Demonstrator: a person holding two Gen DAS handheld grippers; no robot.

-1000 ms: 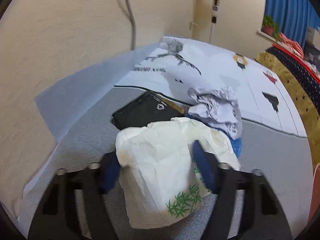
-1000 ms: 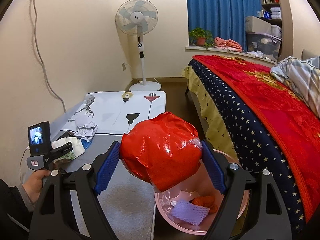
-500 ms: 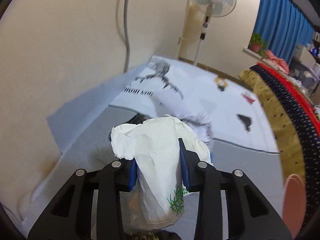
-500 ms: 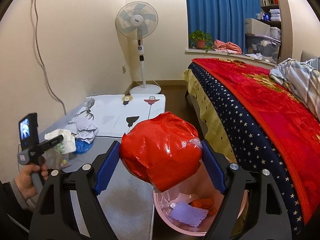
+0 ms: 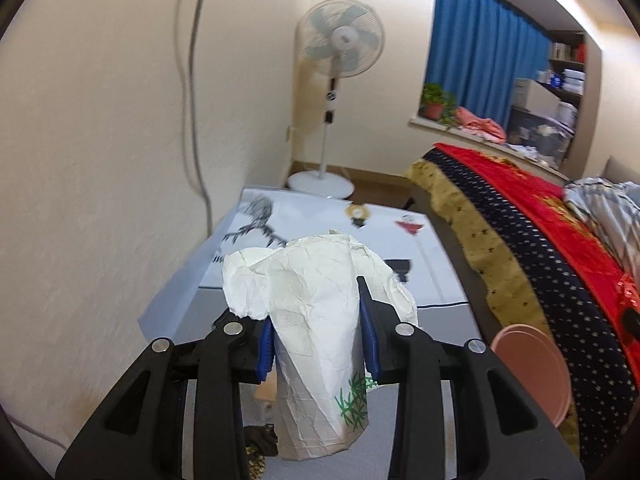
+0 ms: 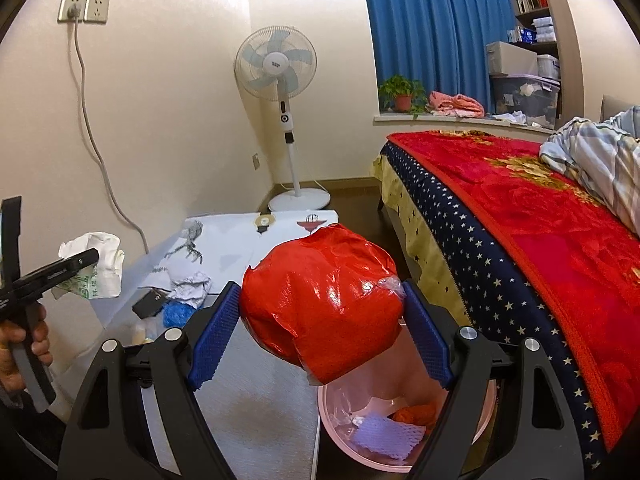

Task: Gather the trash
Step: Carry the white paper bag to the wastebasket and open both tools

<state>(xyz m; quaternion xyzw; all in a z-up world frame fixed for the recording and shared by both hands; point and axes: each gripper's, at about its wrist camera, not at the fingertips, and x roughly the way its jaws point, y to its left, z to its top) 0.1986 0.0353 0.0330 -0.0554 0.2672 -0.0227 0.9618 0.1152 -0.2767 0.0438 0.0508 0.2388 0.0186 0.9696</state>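
A crumpled white paper bag [image 5: 316, 344] printed with green bamboo sprigs sits pinched between the blue pads of the left gripper [image 5: 318, 344], whose jaws have just been closing and now stand narrow, pressed into the paper on both sides. The bag's torn top flares above the fingers and its lower end hangs below them, clear of the grey mat [image 5: 436, 432] underneath.

The right gripper [image 6: 322, 328] holds a bulging red plastic bag [image 6: 320, 312] — its jaws spread wide, each blue pad flat against a side of the bundle. Directly below those fingers stands a pink bin [image 6: 334, 432], already holding a white foam net [image 6: 384, 438] and something orange [image 6: 416, 414].

Only the right wrist view shows the inside of the bin; from the left wrist view the bin appears as a pink rim [image 5: 532, 376] to the right of the fingers, its contents hidden. The right wrist view also catches the left gripper from outside, at far left, gripped by a person's hand [image 6: 22, 340], with the white bag held up above the mat. Between the two grippers in that view lie more scraps on the floor covering — crumpled white paper [image 6: 188, 286], a blue wad [image 6: 174, 314] and a flat black item [image 6: 150, 306] — none of which can be seen past the bag in the left wrist view. Beyond both sets of fingers stand a pedestal fan [image 6: 280, 76], blue curtains [image 6: 428, 28] and a bed with a red cover [image 6: 540, 216].
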